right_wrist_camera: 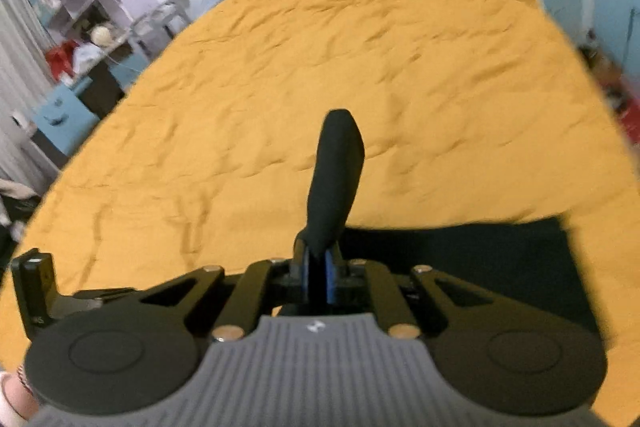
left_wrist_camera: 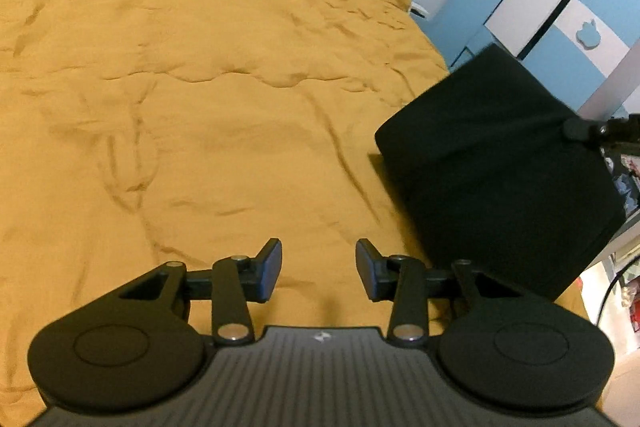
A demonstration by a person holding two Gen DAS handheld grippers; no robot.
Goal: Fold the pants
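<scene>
Black pants (left_wrist_camera: 492,167) hang as a folded slab above the right side of a mustard-yellow bedspread (left_wrist_camera: 200,87). My right gripper (left_wrist_camera: 576,129) pinches their upper right corner. In the right wrist view, my right gripper (right_wrist_camera: 318,259) is shut on a fold of the pants (right_wrist_camera: 336,179) that sticks up past the fingertips. The rest of the cloth (right_wrist_camera: 480,259) spreads out below to the right. My left gripper (left_wrist_camera: 319,267) is open over bare bedspread, left of the pants, with nothing between its fingers (left_wrist_camera: 272,267).
The bedspread is wrinkled and fills most of both views. Blue and white wardrobe doors (left_wrist_camera: 560,7) stand past the bed's right edge. A cluttered desk and shelves (right_wrist_camera: 80,27) lie off the bed's left side in the right wrist view.
</scene>
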